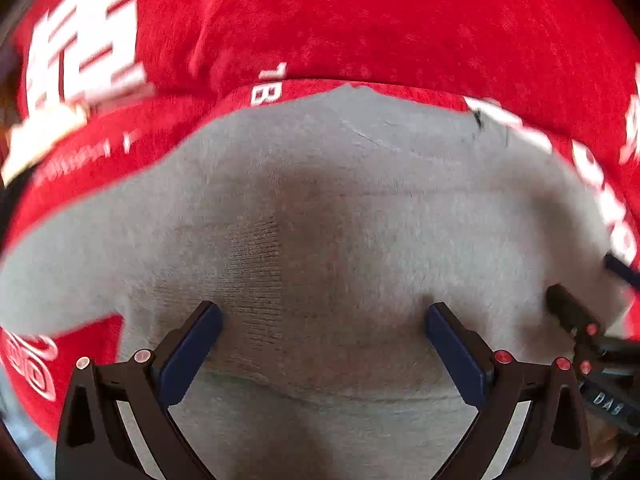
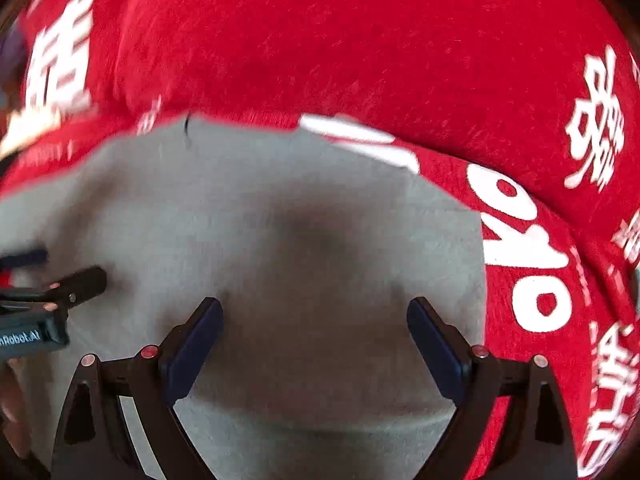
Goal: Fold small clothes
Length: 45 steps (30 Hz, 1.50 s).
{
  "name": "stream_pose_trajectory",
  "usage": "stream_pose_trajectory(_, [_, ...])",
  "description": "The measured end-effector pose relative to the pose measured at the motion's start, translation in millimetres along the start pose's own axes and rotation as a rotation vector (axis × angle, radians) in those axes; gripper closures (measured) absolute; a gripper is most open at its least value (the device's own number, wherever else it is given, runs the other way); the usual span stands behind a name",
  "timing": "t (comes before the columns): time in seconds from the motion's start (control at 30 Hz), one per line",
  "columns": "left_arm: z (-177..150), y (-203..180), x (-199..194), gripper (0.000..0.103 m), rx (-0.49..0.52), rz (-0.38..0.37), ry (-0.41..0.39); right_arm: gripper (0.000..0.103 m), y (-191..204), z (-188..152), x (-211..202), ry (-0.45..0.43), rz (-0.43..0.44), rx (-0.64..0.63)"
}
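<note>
A small grey knitted garment (image 1: 320,220) lies flat on a red cloth with white lettering (image 1: 360,20). It also fills the middle of the right wrist view (image 2: 280,220). My left gripper (image 1: 324,316) is open just above the grey garment, jaws wide apart, holding nothing. My right gripper (image 2: 314,312) is open too, over the same garment's right part, empty. The right gripper shows at the right edge of the left wrist view (image 1: 576,316). The left gripper shows at the left edge of the right wrist view (image 2: 76,284).
The red cloth (image 2: 360,40) covers the whole surface around the garment and rises in a fold behind it. White printed characters (image 2: 520,248) lie to the right. Both views are motion-blurred.
</note>
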<state>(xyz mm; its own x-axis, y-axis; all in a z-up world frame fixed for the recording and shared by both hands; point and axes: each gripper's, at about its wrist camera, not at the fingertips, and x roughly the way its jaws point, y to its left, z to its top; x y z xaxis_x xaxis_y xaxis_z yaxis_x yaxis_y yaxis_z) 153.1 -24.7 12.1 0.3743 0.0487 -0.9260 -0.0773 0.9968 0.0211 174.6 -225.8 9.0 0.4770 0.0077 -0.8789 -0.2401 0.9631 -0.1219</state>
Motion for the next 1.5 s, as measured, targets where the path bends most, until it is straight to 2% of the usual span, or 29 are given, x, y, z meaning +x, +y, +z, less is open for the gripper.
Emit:
stream_pose_trajectory(0.03, [-3, 4, -2, 0.000, 0.000, -0.003, -0.009, 0.008, -8, -4, -3, -0.009, 0.020, 0.030])
stream_pose_trajectory(0.07, [-6, 14, -4, 0.000, -0.023, -0.005, 0.003, 0.008, -21, -8, -4, 0.008, 0.003, 0.085])
stream_pose_trajectory(0.13, [-6, 31, -7, 0.000, -0.074, 0.005, 0.019, 0.008, -39, -16, -14, 0.021, -0.071, 0.152])
stream_pose_trajectory(0.2, [-10, 45, -14, 0.000, -0.133, 0.043, 0.019, 0.008, -36, -22, -31, -0.005, -0.113, 0.177])
stream_pose_trajectory(0.3, [-15, 44, -15, 0.000, -0.175, -0.001, 0.030, 0.008, -7, -28, -52, -0.046, -0.038, 0.137])
stream_pose_trajectory(0.37, [-26, 29, -18, 0.000, -0.134, -0.008, 0.033, 0.008, 19, -37, -54, -0.029, 0.001, 0.100])
stream_pose_trajectory(0.43, [-40, 17, -19, 0.000, -0.085, 0.019, 0.024, 0.008, 40, -54, -45, 0.027, 0.027, 0.087])
stream_pose_trajectory(0.47, [-49, 16, -19, 0.000, -0.070, 0.027, 0.026, 0.008, 42, -61, -45, 0.028, 0.031, 0.089])
stream_pose_trajectory(0.53, [-71, 22, -30, 0.000, -0.072, -0.001, -0.009, 0.008, 45, -84, -58, -0.026, 0.018, 0.100])
stream_pose_trajectory(0.67, [-112, 40, -52, 0.000, -0.053, -0.035, -0.036, 0.007, 41, -125, -79, -0.021, 0.064, 0.081])
stream_pose_trajectory(0.73, [-136, 49, -60, 0.000, -0.041, -0.053, -0.046, 0.007, 37, -146, -91, -0.041, 0.076, 0.037])
stream_pose_trajectory(0.8, [-155, 57, -65, 0.000, -0.034, -0.076, -0.060, 0.001, 40, -171, -97, -0.014, 0.085, -0.027])
stream_pose_trajectory(0.83, [-167, 61, -69, 0.000, -0.028, -0.089, -0.075, 0.001, 42, -188, -105, -0.037, 0.080, -0.067])
stream_pose_trajectory(0.87, [-176, 64, -70, 0.000, -0.019, -0.096, -0.063, 0.001, 44, -199, -108, -0.038, 0.079, -0.091])
stream_pose_trajectory(0.97, [-196, 66, -74, 0.000, 0.038, -0.094, -0.058, 0.001, 48, -228, -118, -0.031, 0.069, -0.160])
stream_pose_trajectory(1.03, [-201, 68, -76, 0.000, 0.067, -0.100, -0.026, 0.001, 48, -232, -120, -0.005, 0.071, -0.180])
stream_pose_trajectory(1.1, [-195, 78, -80, 0.000, 0.061, -0.080, -0.022, 0.001, 54, -228, -118, 0.057, 0.057, -0.212])
stream_pose_trajectory(1.17, [-181, 105, -87, 0.000, -0.029, -0.030, -0.079, 0.001, 59, -218, -124, 0.043, 0.039, -0.223])
stream_pose_trajectory(1.33, [-140, 241, -72, 0.000, -0.495, 0.035, -0.096, 0.001, 73, -190, -137, -0.027, 0.064, -0.213])
stream_pose_trajectory(1.37, [-137, 275, -69, 0.000, -0.615, 0.044, -0.108, 0.001, 80, -185, -138, -0.036, 0.062, -0.221])
stream_pose_trajectory(1.47, [-137, 352, -61, 0.000, -0.859, 0.051, -0.152, 0.001, 102, -173, -141, -0.055, 0.063, -0.251])
stream_pose_trajectory(1.5, [-137, 371, -58, 0.000, -0.912, 0.062, -0.156, 0.001, 108, -169, -141, -0.060, 0.068, -0.260])
